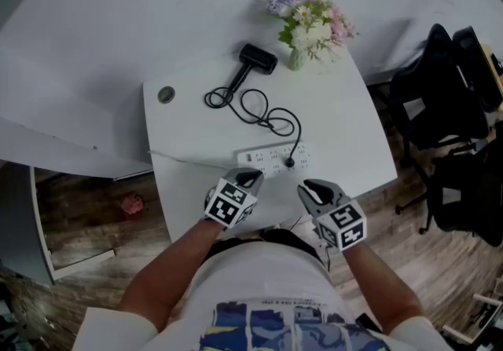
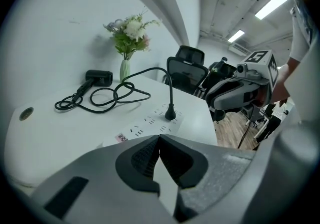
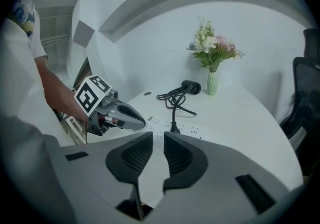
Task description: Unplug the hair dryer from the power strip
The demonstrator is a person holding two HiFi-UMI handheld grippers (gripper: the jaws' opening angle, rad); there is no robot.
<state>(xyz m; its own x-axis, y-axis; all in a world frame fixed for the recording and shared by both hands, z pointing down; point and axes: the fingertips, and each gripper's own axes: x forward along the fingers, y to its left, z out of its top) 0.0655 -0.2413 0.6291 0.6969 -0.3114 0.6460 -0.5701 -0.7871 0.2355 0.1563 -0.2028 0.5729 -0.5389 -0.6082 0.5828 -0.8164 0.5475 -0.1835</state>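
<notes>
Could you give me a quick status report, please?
Left gripper shut, empty; right gripper slightly open, empty. Plug in power strip, untouched. Nothing blocking it.

Right tool (image 3: 158, 141), jaws slightly apart, faces black plug (image 3: 174, 128) seated in power strip (image 3: 195, 130)

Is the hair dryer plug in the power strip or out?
In. The black plug stands upright in a socket of the white power strip.

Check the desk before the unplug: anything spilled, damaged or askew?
Nothing stands out. The hair dryer lies flat by the upright vase, its cord in loose loops and its plug seated in the power strip. No spill shows. The left gripper and right gripper hover at the near edge, empty.
</notes>
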